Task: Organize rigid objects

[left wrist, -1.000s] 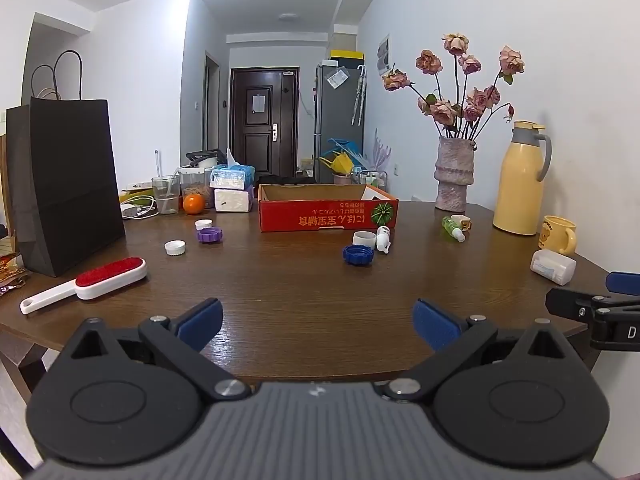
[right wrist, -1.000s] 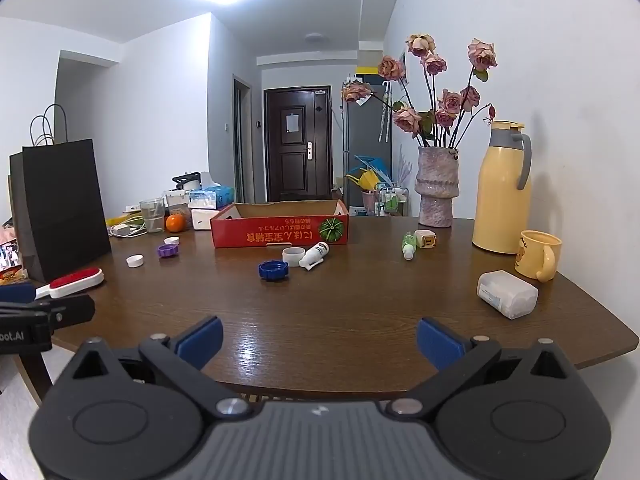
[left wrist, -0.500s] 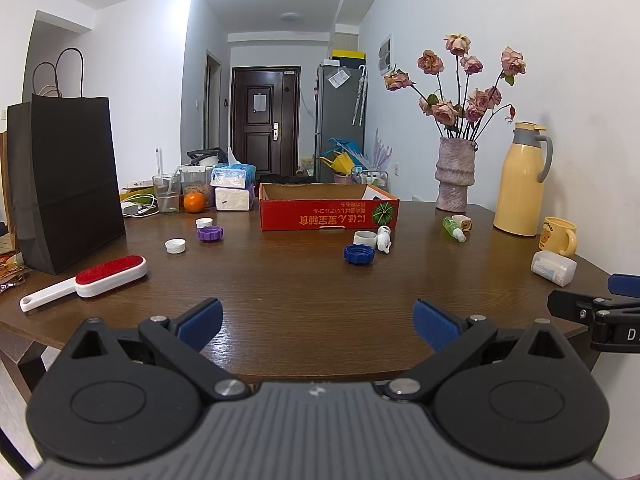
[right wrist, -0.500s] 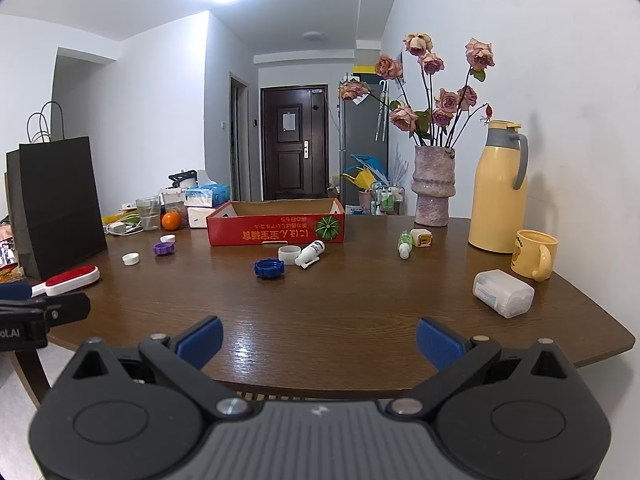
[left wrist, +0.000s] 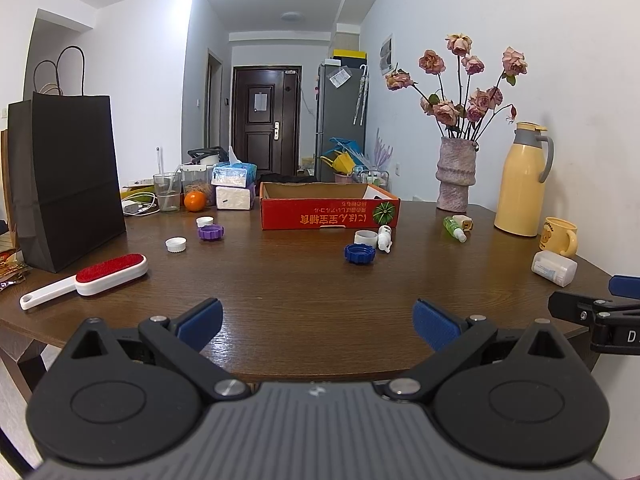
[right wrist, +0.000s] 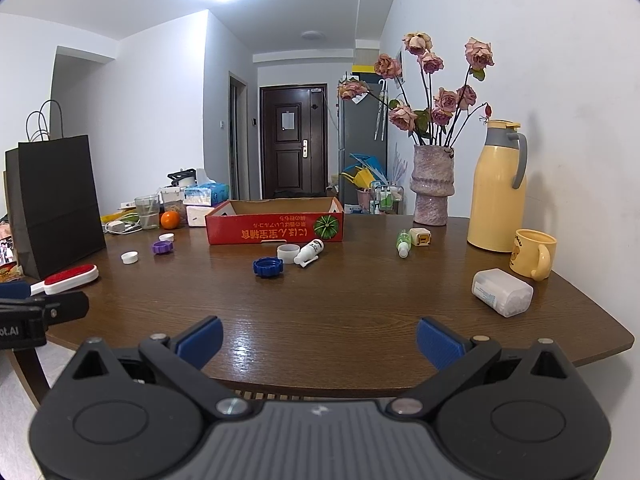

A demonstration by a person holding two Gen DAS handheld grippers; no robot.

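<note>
Both tools are hanging back at the near edge of the dark wooden table, and both are empty. The left gripper is holding its blue pads spread wide, nothing between them; the right gripper is doing the same, jaws fully apart. That reads as a survey stance, pulled off the tabletop so the whole spread is in sight.

And the spread is waiting out there: the red cardboard tray with the melon print is sitting open-topped at the middle of the table, likely the collecting spot. Just in front of it the ribbed blue plastic cap is lying flat, with a white ring cap and a small white bottle on its side touching each other beside it. Off to the left, a purple ribbed cap and two white caps are scattered, and the red-faced lint brush with a white handle is resting near the black paper bag. On the right, the clear plastic swab box is lying closest to the right tool, so that looks like its easiest first reach.
</note>
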